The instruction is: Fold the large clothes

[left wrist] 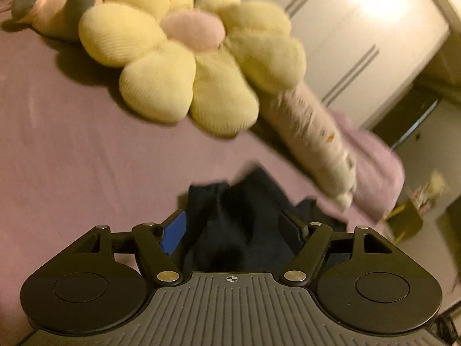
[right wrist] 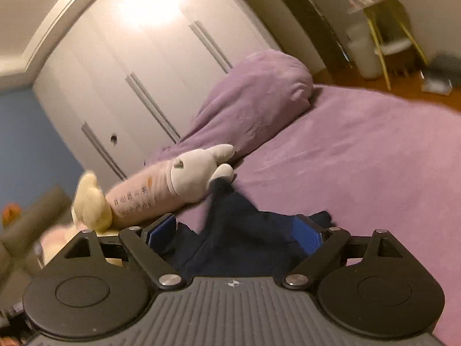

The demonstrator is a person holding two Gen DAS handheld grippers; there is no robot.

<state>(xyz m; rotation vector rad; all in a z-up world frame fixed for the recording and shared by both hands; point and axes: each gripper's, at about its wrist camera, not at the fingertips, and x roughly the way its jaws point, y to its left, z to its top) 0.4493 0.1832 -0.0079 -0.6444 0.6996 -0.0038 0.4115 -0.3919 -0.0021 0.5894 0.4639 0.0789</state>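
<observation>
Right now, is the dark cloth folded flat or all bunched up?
Bunched up: the dark cloth rises in crumpled peaks on the bed.

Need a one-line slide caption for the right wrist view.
Open right gripper over a dark navy garment on the purple bedsheet, long pale plush toy beside it.

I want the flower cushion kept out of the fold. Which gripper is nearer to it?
Left. The left gripper looks straight at the yellow flower cushion across bare sheet. The right gripper faces the long plush, seeing only a yellow edge.
</observation>
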